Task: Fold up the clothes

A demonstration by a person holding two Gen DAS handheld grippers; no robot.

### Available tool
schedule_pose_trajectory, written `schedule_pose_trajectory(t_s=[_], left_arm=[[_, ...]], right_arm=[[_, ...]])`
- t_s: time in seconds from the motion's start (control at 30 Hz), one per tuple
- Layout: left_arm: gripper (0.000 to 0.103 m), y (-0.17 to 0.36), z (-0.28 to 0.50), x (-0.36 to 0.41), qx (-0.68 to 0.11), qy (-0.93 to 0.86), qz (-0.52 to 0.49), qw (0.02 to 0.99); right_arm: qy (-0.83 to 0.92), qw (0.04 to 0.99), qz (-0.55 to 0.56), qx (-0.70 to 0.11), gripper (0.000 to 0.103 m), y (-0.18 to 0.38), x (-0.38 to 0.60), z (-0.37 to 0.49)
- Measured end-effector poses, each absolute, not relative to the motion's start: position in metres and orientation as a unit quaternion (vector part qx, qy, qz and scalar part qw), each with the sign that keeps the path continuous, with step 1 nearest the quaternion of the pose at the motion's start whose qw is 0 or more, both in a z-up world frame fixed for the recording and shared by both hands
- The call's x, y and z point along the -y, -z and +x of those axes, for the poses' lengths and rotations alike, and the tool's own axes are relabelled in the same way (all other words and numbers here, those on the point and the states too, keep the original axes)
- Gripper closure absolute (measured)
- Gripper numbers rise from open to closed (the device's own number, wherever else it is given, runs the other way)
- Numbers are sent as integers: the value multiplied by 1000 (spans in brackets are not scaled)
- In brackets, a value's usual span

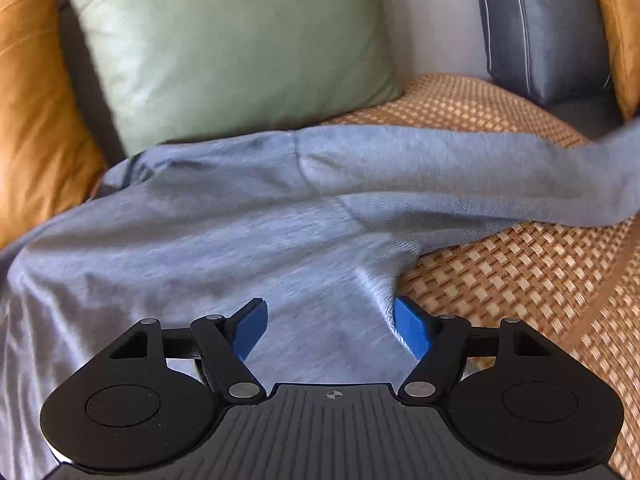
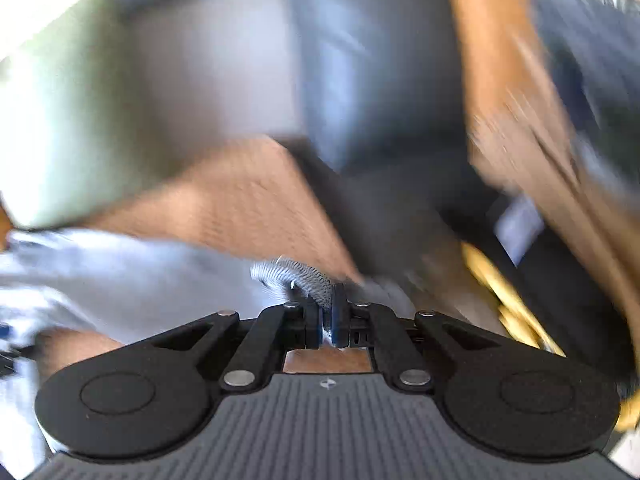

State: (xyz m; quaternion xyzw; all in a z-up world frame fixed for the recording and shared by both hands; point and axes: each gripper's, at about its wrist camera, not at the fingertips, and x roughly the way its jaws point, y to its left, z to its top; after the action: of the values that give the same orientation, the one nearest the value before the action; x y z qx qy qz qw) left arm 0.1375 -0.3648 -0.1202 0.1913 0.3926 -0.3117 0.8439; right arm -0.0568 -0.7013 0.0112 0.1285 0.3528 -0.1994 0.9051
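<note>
A grey-blue long-sleeved garment (image 1: 224,232) lies spread over a woven mat on a sofa. One sleeve (image 1: 500,176) stretches off to the right and lifts at the frame's edge. My left gripper (image 1: 330,326) is open, its blue pads just above the garment's body, holding nothing. In the blurred right wrist view my right gripper (image 2: 327,312) is shut on the ribbed sleeve cuff (image 2: 296,274), with the pale garment (image 2: 120,276) trailing to the left.
A green cushion (image 1: 224,48) and an orange cushion (image 1: 36,112) stand behind the garment, a grey-blue cushion (image 1: 544,28) at the back right. The woven mat (image 1: 520,280) shows bare to the right. The right wrist view is motion-blurred.
</note>
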Motion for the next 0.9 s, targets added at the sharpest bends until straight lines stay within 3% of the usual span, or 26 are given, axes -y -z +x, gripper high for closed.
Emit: schedule_pose_trajectory(t_s=[0.2,0.33,0.43,0.47,0.5,0.53,0.57,0.77,0.9], left_arm=[[21,97,134,273,-379,301,158,861],[21,94,136,200,-383,265,134,875],[21,102,139,153,-399,236,123,877],[21,105,140,137,-405,226,119,878],[21,108,140,125,-411,221,117,877],[21,112,140,112,-417,217,115,875],[21,114,140,102,-420,212,115,875],[20,115,143,76,-419,198,101,880],[18,106,163,67,-413,181,54,891]], right_arm=[[48,956,38,-287,99,-126,550,28],[-88,954,4,-286,98,-133,418,76],[-191,936,-12,-297,92,-126,323,107],[-224,922,-16,-316,78,-115,298,112],[-250,906,-27,-340,54,-103,276,115],[-265,894,-45,-359,46,-91,259,114],[-272,887,-63,-367,44,-87,245,104],[-193,911,-50,-360,34,-100,306,102],[-63,921,-26,-383,34,-81,381,119]])
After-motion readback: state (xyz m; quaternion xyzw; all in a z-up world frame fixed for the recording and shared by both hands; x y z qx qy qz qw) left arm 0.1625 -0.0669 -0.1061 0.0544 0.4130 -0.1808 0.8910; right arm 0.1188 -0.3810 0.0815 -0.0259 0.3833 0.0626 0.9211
